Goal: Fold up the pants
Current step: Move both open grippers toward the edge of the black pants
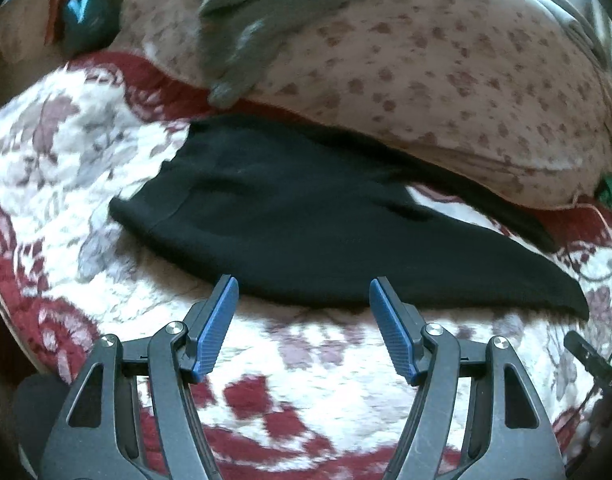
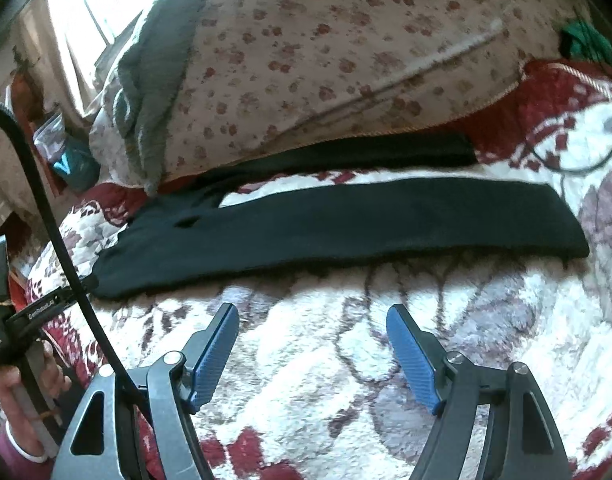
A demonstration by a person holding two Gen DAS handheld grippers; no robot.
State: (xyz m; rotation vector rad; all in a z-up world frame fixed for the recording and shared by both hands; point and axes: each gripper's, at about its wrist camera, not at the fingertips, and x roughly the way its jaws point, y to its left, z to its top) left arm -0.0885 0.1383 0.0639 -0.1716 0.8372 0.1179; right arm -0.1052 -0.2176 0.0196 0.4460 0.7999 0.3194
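Underneath, a flowered blanket (image 1: 86,152) covered the bed, giving the black pants (image 1: 290,216) a flat surface; they lay spread lengthwise, legs parted, ready for folding. Left tongs (image 1: 304,292) and right tongs (image 2: 312,318) hovered apart, empty, beside the near edge.

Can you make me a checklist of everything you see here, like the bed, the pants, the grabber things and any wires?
Surface: red-and-white floral blanket.
Job's things: black pants lying flat, legs apart.
Clutter: spotted quilt behind the pants, grey cloth on it.
Grippers: left gripper open at the pants' near edge; right gripper open, short of the pants.
Cables: black cable; thin wire on the blanket.
Surroundings: bright window.
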